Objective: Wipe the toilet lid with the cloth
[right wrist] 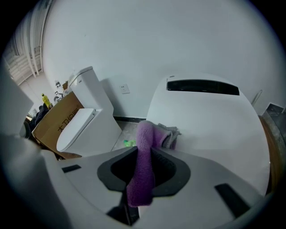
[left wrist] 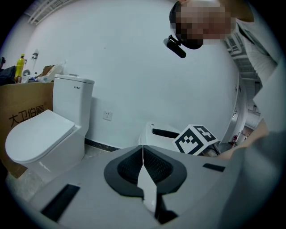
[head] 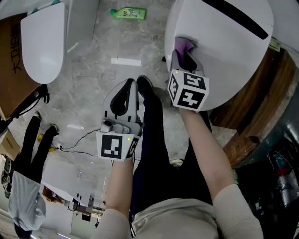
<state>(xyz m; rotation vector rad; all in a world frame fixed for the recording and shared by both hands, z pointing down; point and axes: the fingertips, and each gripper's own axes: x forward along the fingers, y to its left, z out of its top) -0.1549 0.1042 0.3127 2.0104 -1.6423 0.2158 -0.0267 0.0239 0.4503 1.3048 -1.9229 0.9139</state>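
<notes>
A white toilet lid (head: 224,42) (right wrist: 210,120) with a black slot near its back fills the upper right of the head view. My right gripper (head: 183,52) (right wrist: 144,147) is shut on a purple cloth (right wrist: 142,165) (head: 183,45), whose free end rests bunched on the lid's near left edge. My left gripper (head: 127,95) (left wrist: 143,154) hangs shut and empty over the floor, left of the lid, its jaws touching.
A second white toilet (head: 44,39) (left wrist: 42,138) stands at the left beside a brown cardboard box (head: 10,60). A green bottle (head: 128,14) lies on the grey tiled floor. Cables (head: 70,147) trail at the lower left. A wooden surface (head: 259,98) lies right of the lid.
</notes>
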